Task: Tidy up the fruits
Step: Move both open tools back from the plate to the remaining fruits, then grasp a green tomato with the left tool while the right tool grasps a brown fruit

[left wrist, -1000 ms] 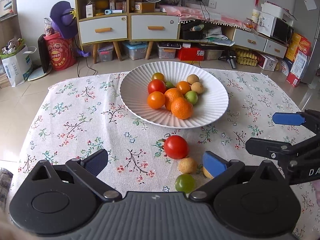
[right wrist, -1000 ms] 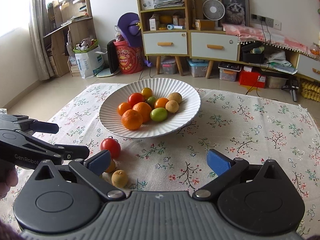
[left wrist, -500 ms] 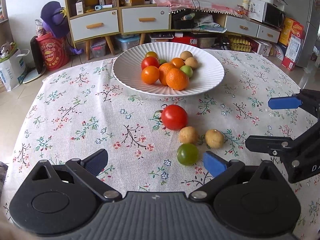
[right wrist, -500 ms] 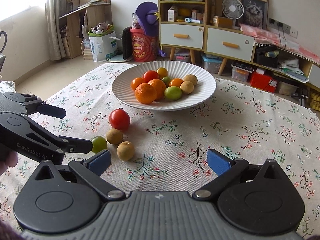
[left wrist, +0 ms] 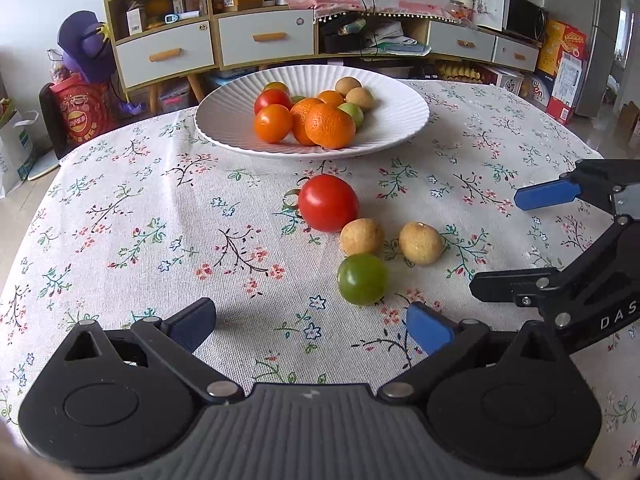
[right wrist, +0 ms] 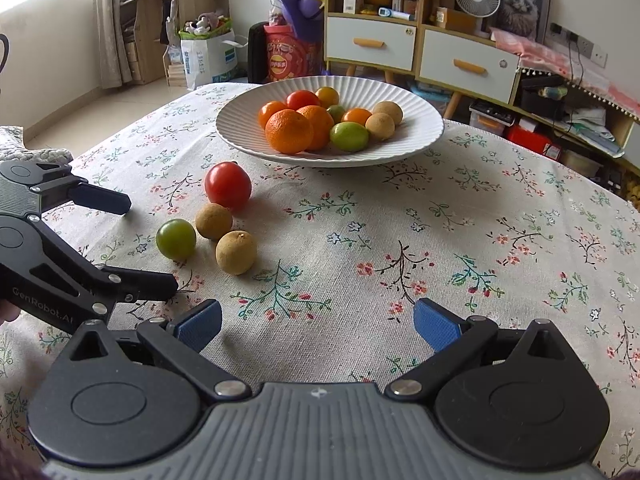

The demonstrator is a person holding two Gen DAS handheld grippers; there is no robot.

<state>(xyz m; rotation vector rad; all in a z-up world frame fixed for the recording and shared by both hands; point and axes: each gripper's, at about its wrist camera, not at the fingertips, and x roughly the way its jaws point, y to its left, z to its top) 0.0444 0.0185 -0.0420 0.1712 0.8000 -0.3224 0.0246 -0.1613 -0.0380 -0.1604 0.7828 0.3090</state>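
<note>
A white ribbed plate at the far middle of the table holds several oranges, tomatoes and small fruits. On the cloth in front of it lie a red tomato, two tan round fruits and a green tomato. My left gripper is open and empty, low over the cloth just short of the green tomato. My right gripper is open and empty too, to the right of the loose fruits.
The table wears a floral cloth. Each gripper shows in the other's view: the right one at the right edge, the left one at the left edge. Cabinets, a red bucket and boxes stand behind the table.
Both grippers have dropped lower and drawn back toward the table's near side, so the loose fruits now lie further ahead of the fingers. Both stayed open. The fruits have not moved.
</note>
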